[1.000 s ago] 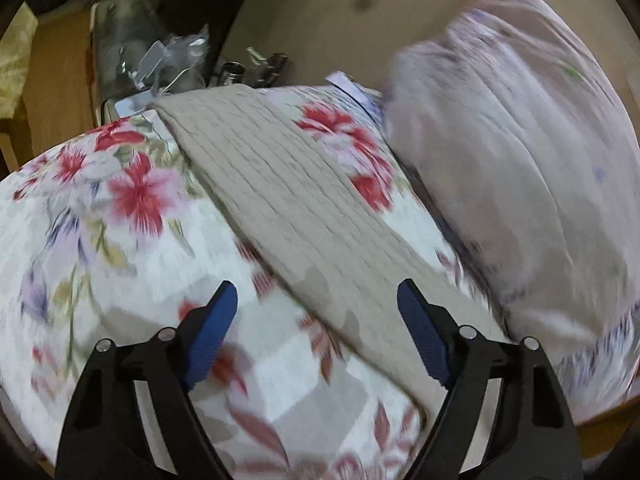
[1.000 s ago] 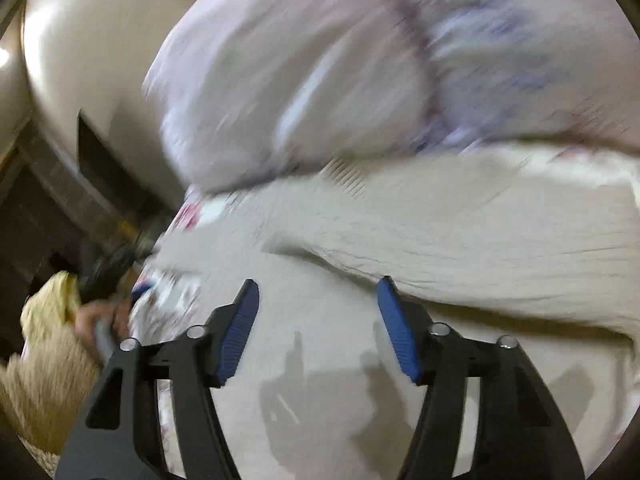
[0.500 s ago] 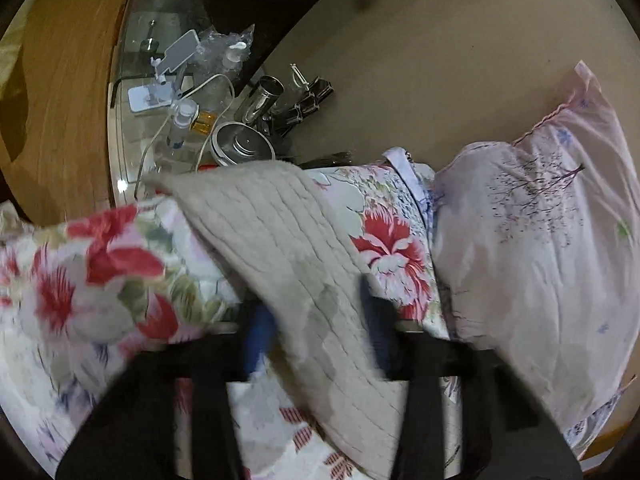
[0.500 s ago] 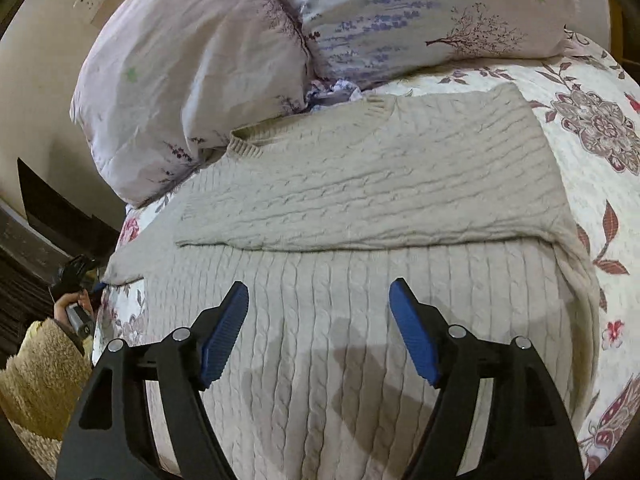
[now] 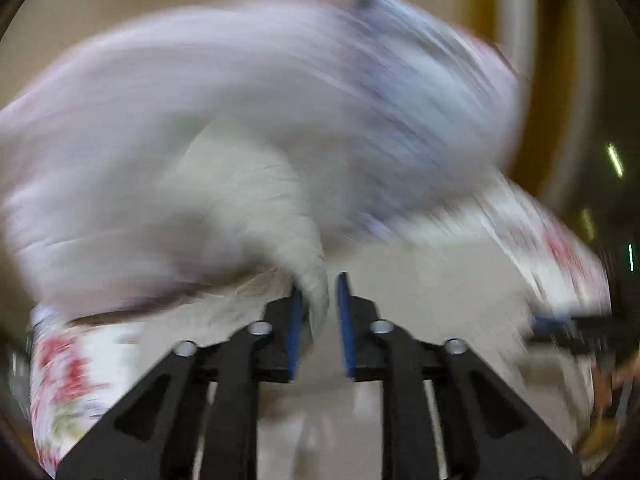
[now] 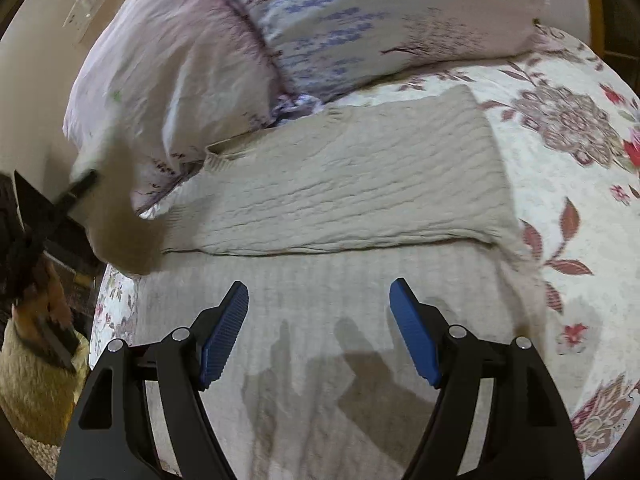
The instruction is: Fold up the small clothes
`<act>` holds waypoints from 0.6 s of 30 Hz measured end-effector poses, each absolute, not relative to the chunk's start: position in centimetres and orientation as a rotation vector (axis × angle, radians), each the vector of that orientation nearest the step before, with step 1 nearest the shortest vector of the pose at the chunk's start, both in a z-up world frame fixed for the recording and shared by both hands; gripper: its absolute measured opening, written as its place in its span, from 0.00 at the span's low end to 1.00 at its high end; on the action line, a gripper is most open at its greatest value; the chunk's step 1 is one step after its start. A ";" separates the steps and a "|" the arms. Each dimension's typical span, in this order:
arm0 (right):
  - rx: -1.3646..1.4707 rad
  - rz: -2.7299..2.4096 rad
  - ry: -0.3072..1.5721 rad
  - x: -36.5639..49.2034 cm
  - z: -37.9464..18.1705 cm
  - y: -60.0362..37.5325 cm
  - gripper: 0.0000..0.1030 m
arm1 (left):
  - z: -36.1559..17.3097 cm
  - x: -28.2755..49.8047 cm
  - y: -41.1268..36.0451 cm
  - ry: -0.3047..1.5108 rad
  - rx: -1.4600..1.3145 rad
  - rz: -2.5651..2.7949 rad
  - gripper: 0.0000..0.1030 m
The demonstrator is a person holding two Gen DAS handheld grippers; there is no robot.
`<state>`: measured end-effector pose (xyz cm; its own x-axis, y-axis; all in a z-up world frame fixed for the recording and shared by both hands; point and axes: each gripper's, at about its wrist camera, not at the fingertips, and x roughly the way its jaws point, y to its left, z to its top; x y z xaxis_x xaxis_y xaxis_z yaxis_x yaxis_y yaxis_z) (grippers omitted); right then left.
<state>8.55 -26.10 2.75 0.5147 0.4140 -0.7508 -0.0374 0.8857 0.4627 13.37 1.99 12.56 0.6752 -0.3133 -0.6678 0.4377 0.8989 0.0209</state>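
Observation:
A beige cable-knit sweater (image 6: 352, 184) lies on the flowered bedspread (image 6: 560, 128), its right side folded over the body. My left gripper (image 5: 318, 300) is shut on the sweater's left sleeve (image 5: 280, 216) and holds it lifted; that view is heavily blurred. In the right wrist view the lifted sleeve (image 6: 116, 216) and the left gripper (image 6: 76, 192) show blurred at the left edge. My right gripper (image 6: 320, 308) is open and empty, hovering over the sweater's lower part.
Two lilac printed pillows (image 6: 280, 32) lie at the head of the bed, just behind the sweater's collar. The bed's left edge (image 6: 104, 300) drops to a dark floor. A person's hand and fuzzy yellow sleeve (image 6: 32, 360) are at the lower left.
My left gripper has closed on the sleeve and swung it up and to the right, toward the sweater's body. My right gripper has stayed open over the sweater.

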 end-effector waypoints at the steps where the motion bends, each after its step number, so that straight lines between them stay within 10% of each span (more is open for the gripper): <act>1: 0.426 0.269 1.009 8.4 2.6 -26.8 0.73 | 11.3 13.1 -0.2 0.765 0.225 -0.452 0.24; 6: 0.465 0.190 1.011 5.5 2.5 -31.9 0.73 | 8.4 10.4 4.5 0.872 0.080 -0.288 0.66; 11: 0.595 0.169 1.100 1.2 0.2 -36.8 0.67 | 4.9 4.3 13.2 1.026 -0.173 -0.089 0.69; 18: 0.787 0.372 1.245 -3.9 -3.5 -36.3 0.26 | 1.5 -3.9 15.0 1.094 -0.489 -0.140 0.55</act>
<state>-3.89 -36.31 -3.51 0.3057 0.6477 -0.6979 0.1582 0.6882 0.7080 -3.94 15.02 1.53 0.4618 -0.3449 -0.8172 -0.1282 0.8857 -0.4463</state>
